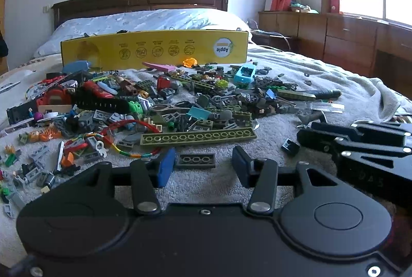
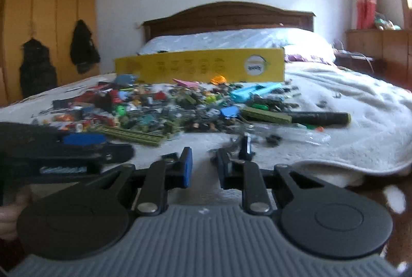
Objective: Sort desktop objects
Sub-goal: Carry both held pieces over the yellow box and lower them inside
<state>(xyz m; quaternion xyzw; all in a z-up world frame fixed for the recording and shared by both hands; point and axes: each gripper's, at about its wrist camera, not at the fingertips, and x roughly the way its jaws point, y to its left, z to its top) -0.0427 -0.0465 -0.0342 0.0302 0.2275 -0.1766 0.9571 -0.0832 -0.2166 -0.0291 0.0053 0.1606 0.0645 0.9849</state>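
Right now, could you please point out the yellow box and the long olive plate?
yellow box [image 1: 154, 50]: left wrist view, middle of its front panel.
long olive plate [image 1: 198, 136]: left wrist view, middle of its studded top.

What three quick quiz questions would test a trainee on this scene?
1. True or false: the left gripper is shut on the dark plate.
2. What stands behind the brick pile? A) yellow box B) red bucket C) glass jar
3. Fill in: the long olive plate lies ____ the dark plate, as the left wrist sees it.

Key: 1. false, the jaws are open with the plate lying between the fingertips; 2. A, the yellow box; 3. beyond.
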